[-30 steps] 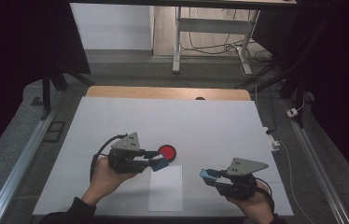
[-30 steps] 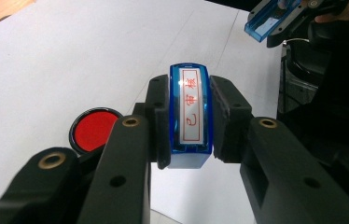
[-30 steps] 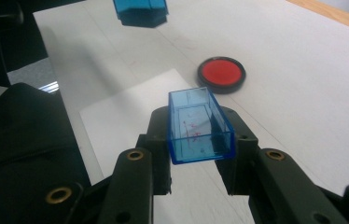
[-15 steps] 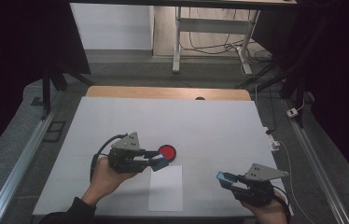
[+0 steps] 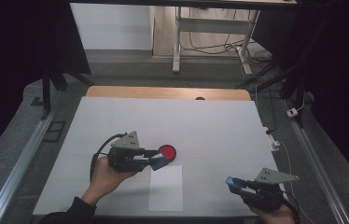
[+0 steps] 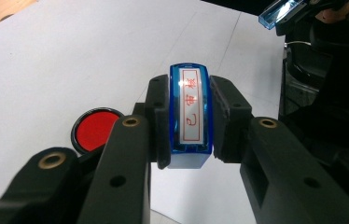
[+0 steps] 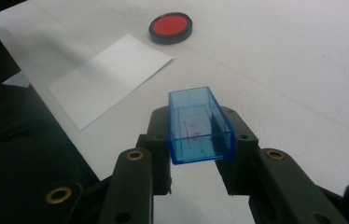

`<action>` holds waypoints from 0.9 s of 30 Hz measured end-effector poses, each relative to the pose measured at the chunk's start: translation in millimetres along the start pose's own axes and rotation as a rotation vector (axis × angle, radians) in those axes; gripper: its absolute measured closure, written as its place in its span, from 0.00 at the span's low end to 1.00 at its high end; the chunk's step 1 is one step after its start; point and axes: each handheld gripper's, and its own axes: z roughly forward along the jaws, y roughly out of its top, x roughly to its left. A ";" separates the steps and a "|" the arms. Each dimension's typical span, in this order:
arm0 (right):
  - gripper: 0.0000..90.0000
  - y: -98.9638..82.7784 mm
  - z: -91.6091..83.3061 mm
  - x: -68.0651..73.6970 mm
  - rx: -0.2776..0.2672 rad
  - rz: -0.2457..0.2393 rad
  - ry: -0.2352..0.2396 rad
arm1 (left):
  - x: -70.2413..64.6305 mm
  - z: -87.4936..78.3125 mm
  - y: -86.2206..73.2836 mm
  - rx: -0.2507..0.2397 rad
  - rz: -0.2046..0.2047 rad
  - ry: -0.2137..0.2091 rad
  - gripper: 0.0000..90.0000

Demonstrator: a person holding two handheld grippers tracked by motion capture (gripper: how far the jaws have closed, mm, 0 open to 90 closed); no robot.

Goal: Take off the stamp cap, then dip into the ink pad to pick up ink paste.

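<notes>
My left gripper [image 6: 189, 114] is shut on a blue stamp [image 6: 190, 109], its white face with red characters turned toward the camera. In the high view that left gripper [image 5: 158, 160] holds the stamp [image 5: 159, 162] just beside a round red ink pad [image 5: 167, 151] in a black case. My right gripper [image 7: 196, 135] is shut on the stamp's clear blue cap [image 7: 198, 125], open end up. From above, the right gripper [image 5: 232, 183] and the cap [image 5: 232, 182] sit near the table's front right corner. A white sheet of paper [image 5: 165, 187] lies between the two hands.
The white table top [image 5: 210, 126] has a wooden strip [image 5: 163, 92] along its far edge. Cables and a small white plug [image 5: 275, 142] hang at the right edge. A metal table frame [image 5: 210, 28] stands on the floor beyond.
My right gripper has carried the blue cap to the right and toward the front right corner, away from the paper. The left gripper with the stamp has stayed put.
</notes>
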 end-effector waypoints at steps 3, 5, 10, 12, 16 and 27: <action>0.77 -3.2 -0.1 -1.5 0.019 0.008 0.006 | 0.0 0.2 -0.1 0.001 -0.001 0.000 0.78; 0.77 -5.1 0.4 -2.5 0.029 0.017 0.006 | 0.1 0.3 0.0 0.002 0.000 -0.002 0.78; 0.77 -5.4 0.0 -2.2 0.031 0.017 0.011 | 0.3 0.8 0.9 0.005 0.000 -0.001 0.78; 0.77 -5.6 -0.1 -2.6 0.028 0.017 0.014 | 0.7 1.3 1.2 0.005 -0.002 -0.001 0.78; 0.77 -5.5 -0.4 -2.4 0.026 0.016 0.015 | 3.0 2.2 2.1 0.014 -0.009 0.007 0.78; 0.77 -7.3 -4.1 -1.0 0.016 0.019 0.015 | 11.2 7.3 6.0 0.032 -0.023 0.030 0.78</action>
